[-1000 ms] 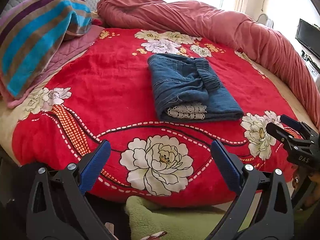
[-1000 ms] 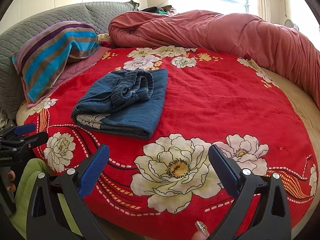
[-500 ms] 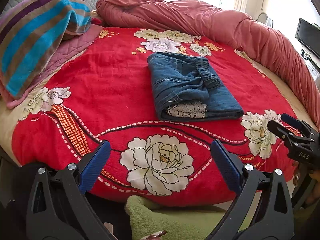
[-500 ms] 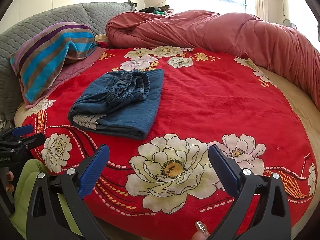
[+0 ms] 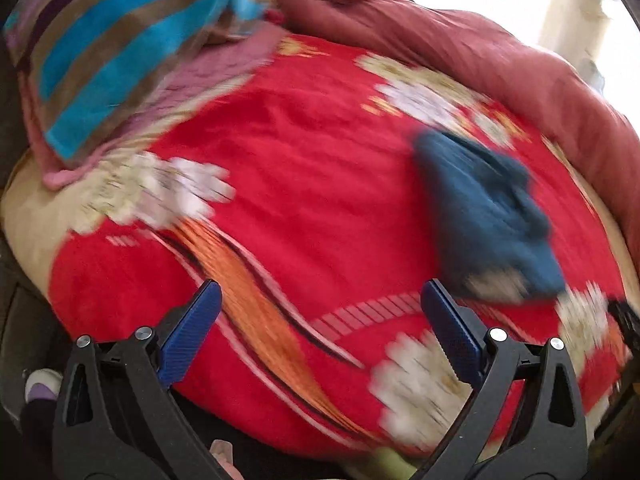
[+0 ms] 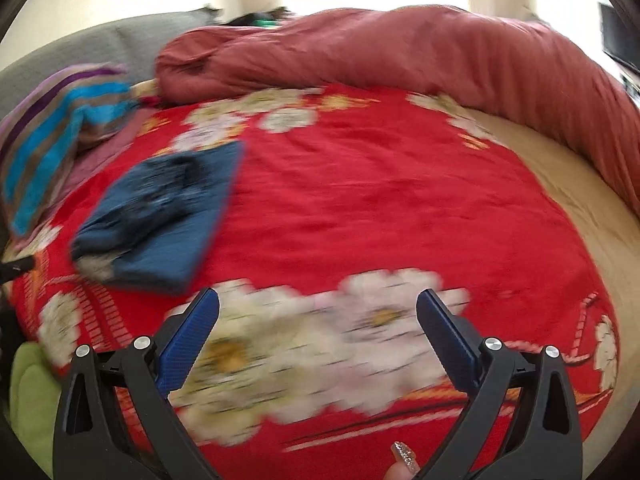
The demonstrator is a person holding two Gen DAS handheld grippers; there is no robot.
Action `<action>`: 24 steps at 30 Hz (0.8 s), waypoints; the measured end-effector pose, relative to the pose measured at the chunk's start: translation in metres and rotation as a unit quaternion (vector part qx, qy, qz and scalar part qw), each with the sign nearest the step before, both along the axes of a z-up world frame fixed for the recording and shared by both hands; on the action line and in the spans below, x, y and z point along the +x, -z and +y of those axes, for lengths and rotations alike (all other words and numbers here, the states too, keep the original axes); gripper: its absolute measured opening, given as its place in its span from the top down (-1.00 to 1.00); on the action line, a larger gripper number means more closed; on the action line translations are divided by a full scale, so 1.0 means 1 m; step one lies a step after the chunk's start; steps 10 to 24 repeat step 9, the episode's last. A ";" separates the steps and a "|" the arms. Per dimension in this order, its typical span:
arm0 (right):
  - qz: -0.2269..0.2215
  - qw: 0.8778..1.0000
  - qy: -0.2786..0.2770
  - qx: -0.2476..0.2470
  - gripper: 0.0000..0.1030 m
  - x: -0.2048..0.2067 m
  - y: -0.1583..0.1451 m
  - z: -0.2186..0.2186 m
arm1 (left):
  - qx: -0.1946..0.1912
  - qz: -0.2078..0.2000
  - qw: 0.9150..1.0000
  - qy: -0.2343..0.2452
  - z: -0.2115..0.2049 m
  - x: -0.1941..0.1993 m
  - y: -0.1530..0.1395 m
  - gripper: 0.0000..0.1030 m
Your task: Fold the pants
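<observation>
The blue denim pants (image 5: pixel 488 216) lie folded in a compact stack on the red flowered blanket (image 5: pixel 304 184); they also show in the right wrist view (image 6: pixel 160 216) at the left. My left gripper (image 5: pixel 320 340) is open and empty, near the bed's front edge, left of the pants. My right gripper (image 6: pixel 318 336) is open and empty, over the blanket's front edge, right of the pants. Both views are blurred by motion.
A striped blue and brown pillow (image 5: pixel 104 52) lies at the back left. A rolled dusty-red duvet (image 6: pixel 400 52) runs along the back and right side. A grey headboard (image 6: pixel 120 40) stands behind. Green cloth (image 6: pixel 28 392) is at the lower left.
Both grippers have swung away: the left view turned left, so the pants slid right; the right view turned right, so the pants slid left. The pants lie as before. Both stay open.
</observation>
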State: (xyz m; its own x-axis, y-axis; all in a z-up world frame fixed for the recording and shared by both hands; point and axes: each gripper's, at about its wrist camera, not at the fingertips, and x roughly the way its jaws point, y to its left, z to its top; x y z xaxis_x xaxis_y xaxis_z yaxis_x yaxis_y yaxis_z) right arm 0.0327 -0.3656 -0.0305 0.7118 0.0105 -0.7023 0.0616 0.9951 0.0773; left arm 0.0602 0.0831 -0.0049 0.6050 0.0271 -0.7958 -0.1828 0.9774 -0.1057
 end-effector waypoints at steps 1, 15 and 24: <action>0.002 1.000 0.025 -0.002 -0.91 0.009 0.002 -0.022 | 0.003 0.004 1.000 -0.014 0.013 0.010 0.001 -0.81; 0.022 0.978 0.206 -0.031 -0.91 0.071 0.009 -0.174 | 0.009 0.090 0.981 -0.174 0.152 0.105 0.043 -0.81; 0.022 0.978 0.206 -0.031 -0.91 0.071 0.009 -0.174 | 0.009 0.090 0.981 -0.174 0.152 0.105 0.043 -0.81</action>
